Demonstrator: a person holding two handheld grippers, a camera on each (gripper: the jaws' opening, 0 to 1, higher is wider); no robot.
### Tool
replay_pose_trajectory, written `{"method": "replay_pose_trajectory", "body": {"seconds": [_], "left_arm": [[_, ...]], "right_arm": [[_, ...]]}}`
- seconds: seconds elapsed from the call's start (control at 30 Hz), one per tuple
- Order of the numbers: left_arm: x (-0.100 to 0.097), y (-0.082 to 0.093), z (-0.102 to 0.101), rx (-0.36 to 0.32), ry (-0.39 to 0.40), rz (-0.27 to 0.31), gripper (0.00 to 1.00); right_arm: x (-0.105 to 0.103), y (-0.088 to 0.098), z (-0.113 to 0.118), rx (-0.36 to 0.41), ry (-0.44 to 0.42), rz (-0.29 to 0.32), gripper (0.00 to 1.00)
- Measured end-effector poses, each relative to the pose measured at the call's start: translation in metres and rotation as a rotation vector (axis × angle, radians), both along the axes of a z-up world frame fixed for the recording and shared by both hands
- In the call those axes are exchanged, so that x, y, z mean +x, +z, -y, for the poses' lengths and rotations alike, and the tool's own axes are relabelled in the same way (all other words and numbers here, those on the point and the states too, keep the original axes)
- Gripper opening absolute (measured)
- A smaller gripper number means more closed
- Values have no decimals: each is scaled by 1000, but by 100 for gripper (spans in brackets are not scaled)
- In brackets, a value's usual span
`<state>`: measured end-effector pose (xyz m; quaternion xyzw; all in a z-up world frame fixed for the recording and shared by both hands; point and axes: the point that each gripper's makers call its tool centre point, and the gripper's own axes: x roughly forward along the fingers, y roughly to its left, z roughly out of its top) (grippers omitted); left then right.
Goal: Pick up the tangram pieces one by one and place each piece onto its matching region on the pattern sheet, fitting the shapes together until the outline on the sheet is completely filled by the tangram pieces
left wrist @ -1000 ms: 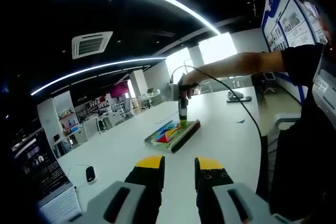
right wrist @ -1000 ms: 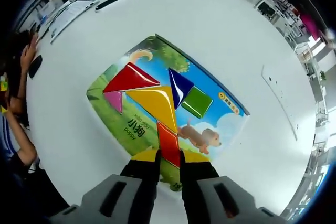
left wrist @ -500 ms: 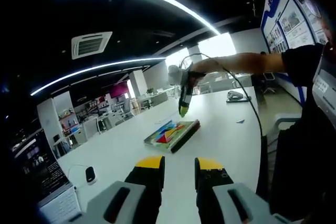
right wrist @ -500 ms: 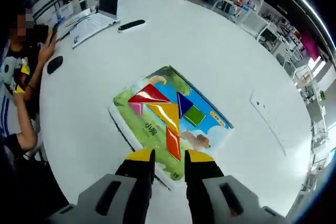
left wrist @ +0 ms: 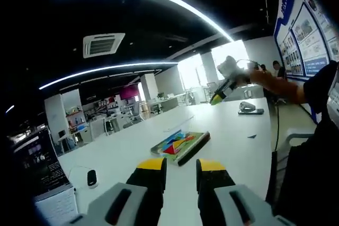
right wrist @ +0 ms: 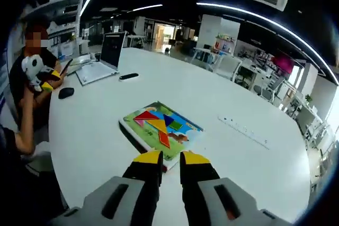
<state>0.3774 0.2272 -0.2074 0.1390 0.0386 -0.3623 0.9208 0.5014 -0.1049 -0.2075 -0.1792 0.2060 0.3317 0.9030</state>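
**Both claws clear of the sheet; tangram pieces lie on the pattern sheet**

Right claw (right wrist: 171, 158): held above the white desk (right wrist: 254, 168), on the near side of the pattern sheet (right wrist: 162, 129). Its yellow-tipped jaws stand a narrow gap apart with nothing between them; released, empty. It touches neither sheet nor desk.

Pattern sheet: lies flat near the middle of the desk, a dark edge along its near side. On it rest the tangram pieces (right wrist: 159, 124), fitted close together: a red triangle (right wrist: 145, 115) at the left, a yellow triangle (right wrist: 157, 124) in the centre, a blue piece and a green square (right wrist: 176, 125) to the right, and an orange-red piece (right wrist: 164, 139) nearest the claw. A printed cartoon dog shows beside that last piece.

Left claw (left wrist: 180, 164): held low over the desk, well apart from the sheet, which sits ahead of it in the left gripper view. Jaws parted with a clear gap, holding nothing. In the same view the right claw appears up high to the right, gripped in a person's hand (left wrist: 249, 77), well above the desk.

Surroundings: a laptop (right wrist: 104, 59), a black mouse (right wrist: 66, 93) and a slim dark object (right wrist: 128, 76) sit on the far left part of the desk. A seated person at the left edge holds a small toy.
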Motion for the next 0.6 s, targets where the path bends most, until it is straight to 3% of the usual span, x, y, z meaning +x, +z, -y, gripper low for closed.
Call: {"method": "replay_pose_trajectory", "body": {"seconds": [0.23, 0.3, 0.47, 0.6], "left_arm": [[2, 14, 10, -50, -3, 34, 24], [1, 20, 11, -91, -6, 45, 23], [-2, 27, 12, -107, -4, 65, 23], [-6, 25, 18, -114, -32, 54, 23]], "right_arm": [[-33, 24, 30, 118, -59, 147, 14], [-45, 27, 36, 152, -69, 180, 14], [-75, 29, 49, 223, -76, 235, 14], [-90, 38, 76, 296, -153, 306, 14]]}}
